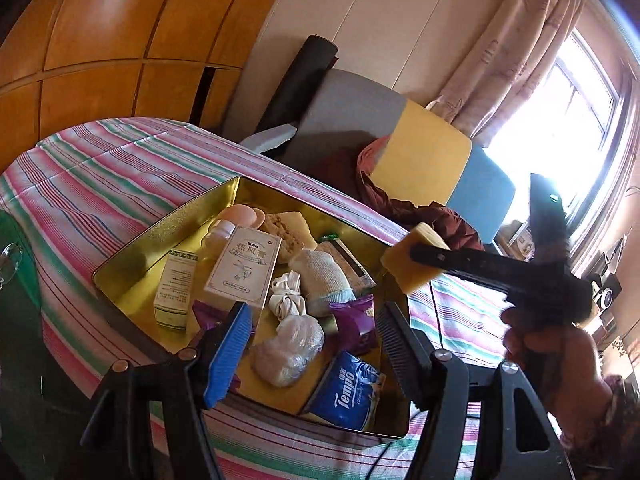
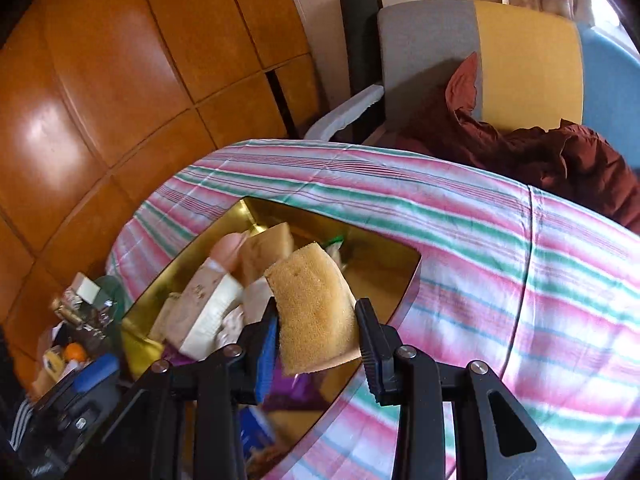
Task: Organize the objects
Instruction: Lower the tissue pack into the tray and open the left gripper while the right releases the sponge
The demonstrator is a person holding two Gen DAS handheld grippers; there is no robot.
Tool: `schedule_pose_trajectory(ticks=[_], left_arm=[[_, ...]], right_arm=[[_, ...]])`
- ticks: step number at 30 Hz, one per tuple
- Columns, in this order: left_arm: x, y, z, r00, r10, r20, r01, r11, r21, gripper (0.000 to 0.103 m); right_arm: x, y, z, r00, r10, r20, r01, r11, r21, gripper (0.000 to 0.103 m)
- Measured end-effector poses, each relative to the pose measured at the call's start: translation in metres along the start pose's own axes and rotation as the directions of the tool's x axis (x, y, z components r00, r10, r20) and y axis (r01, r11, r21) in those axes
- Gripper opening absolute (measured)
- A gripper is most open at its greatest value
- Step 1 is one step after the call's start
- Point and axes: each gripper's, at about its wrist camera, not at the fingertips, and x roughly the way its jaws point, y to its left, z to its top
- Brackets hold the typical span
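A gold tin box (image 1: 132,256) sits on the striped tablecloth and holds several items: two medicine cartons (image 1: 240,268), a rolled sock (image 1: 320,280), a Tempo tissue pack (image 1: 346,392), a purple packet, a plastic wad and a sponge. My left gripper (image 1: 310,356) is open and empty above the box's near side. My right gripper (image 2: 316,344) is shut on a yellow sponge (image 2: 316,312) and holds it above the box's right edge (image 2: 412,280); the left wrist view shows the sponge (image 1: 412,264) in its fingers.
A striped cloth (image 2: 480,232) covers the table. A chair with grey, yellow and blue cushions (image 1: 420,160) and a dark red garment (image 2: 560,160) stands behind it. Wooden cabinets (image 1: 120,40) are on the left, and clutter (image 2: 76,344) lies beside the table.
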Motion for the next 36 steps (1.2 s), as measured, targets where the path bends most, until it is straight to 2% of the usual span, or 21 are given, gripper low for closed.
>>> schedule_pose_trajectory(ticks=[4,12,17,18,19,22,26,36], left_arm=[[0.002,0.000,0.001,1.000,0.004,-0.014,-0.004,1.000,0.000,0.067],[0.006,0.005,0.003,0.999,0.019,-0.028,-0.019,1.000,-0.005,0.067],[0.010,0.006,0.001,0.999,0.019,-0.049,-0.019,1.000,-0.003,0.067],[0.010,0.005,0.001,0.999,0.019,-0.050,-0.019,1.000,0.000,0.067],[0.010,0.005,0.000,0.999,0.020,-0.048,-0.020,1.000,0.003,0.067],[0.010,0.003,0.000,0.999,0.024,-0.043,-0.023,1.000,0.011,0.067],[0.011,0.001,-0.001,0.998,0.033,-0.051,-0.032,0.999,0.014,0.067],[0.006,-0.013,0.000,0.993,0.115,-0.027,-0.113,0.991,0.073,0.067]], right_arm=[[0.027,0.000,0.019,0.996,-0.082,-0.030,0.079,0.994,-0.073,0.037],[0.061,0.004,0.033,0.984,-0.167,-0.068,0.155,0.976,-0.156,0.038],[0.074,0.004,0.033,0.977,-0.190,-0.093,0.171,0.968,-0.182,0.042],[0.074,0.004,0.032,0.974,-0.206,-0.091,0.187,0.965,-0.185,0.047],[0.073,0.004,0.030,0.974,-0.209,-0.086,0.190,0.964,-0.184,0.054],[0.062,0.001,0.025,0.980,-0.189,-0.056,0.178,0.971,-0.157,0.066],[0.047,0.001,0.016,0.985,-0.171,-0.027,0.166,0.976,-0.140,0.067],[0.021,0.012,-0.009,0.988,-0.152,-0.021,0.150,0.985,-0.090,0.071]])
